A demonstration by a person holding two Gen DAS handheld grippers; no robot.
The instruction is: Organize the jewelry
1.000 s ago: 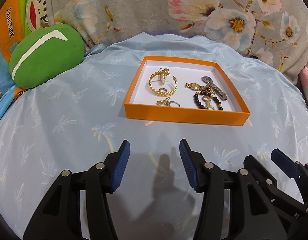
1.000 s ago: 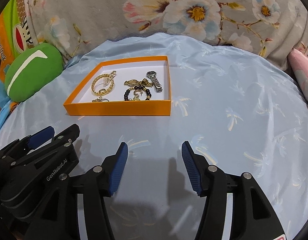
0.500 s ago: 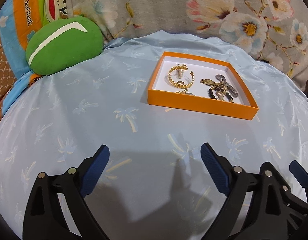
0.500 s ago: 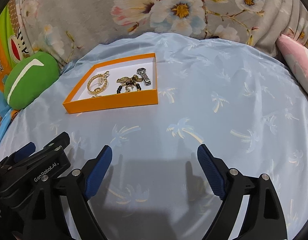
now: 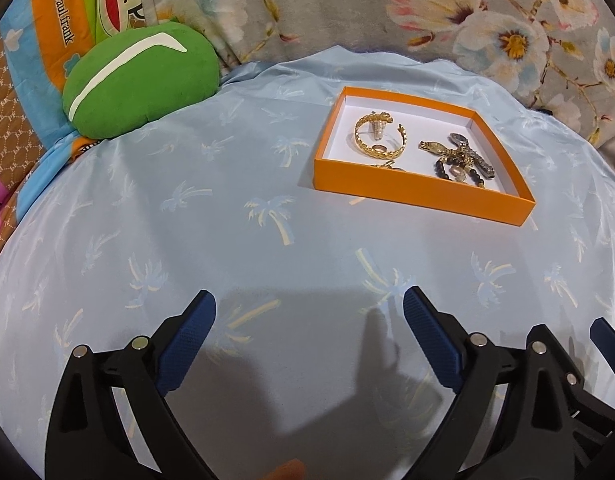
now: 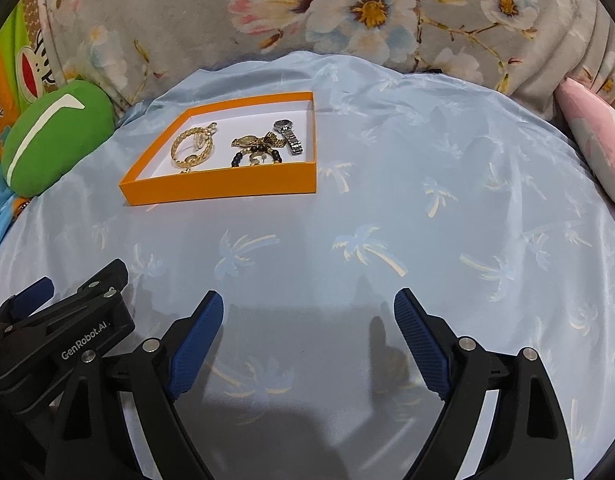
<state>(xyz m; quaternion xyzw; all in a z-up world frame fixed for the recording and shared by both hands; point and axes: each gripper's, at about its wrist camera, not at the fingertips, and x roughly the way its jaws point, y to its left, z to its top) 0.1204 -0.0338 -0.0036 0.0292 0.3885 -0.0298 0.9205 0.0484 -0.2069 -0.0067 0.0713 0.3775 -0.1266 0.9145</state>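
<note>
An orange box (image 5: 419,190) (image 6: 219,190) with a white floor lies on the light blue palm-print sheet. Inside it are a gold bangle (image 5: 381,142) (image 6: 191,148), a gold watch (image 5: 431,146) (image 6: 247,142), a black bead bracelet (image 5: 459,170) (image 6: 255,156) and a silver watch (image 5: 473,156) (image 6: 289,138), some tangled together. My left gripper (image 5: 309,306) stands open over bare sheet, well short of the box, nothing between its fingers. My right gripper (image 6: 307,308) is likewise open and empty, with the left gripper's body (image 6: 59,332) beside it at lower left.
A green round cushion (image 5: 141,84) (image 6: 55,140) lies at the sheet's far left. A floral blanket (image 6: 347,16) rises behind the box. A pink pillow (image 6: 595,140) sits at the right edge. A cartoon-print cloth (image 5: 67,8) lies far left.
Both grippers' jaws have spread from about half open to wide open. The left view has shifted, so the box now sits further right and farther off.
</note>
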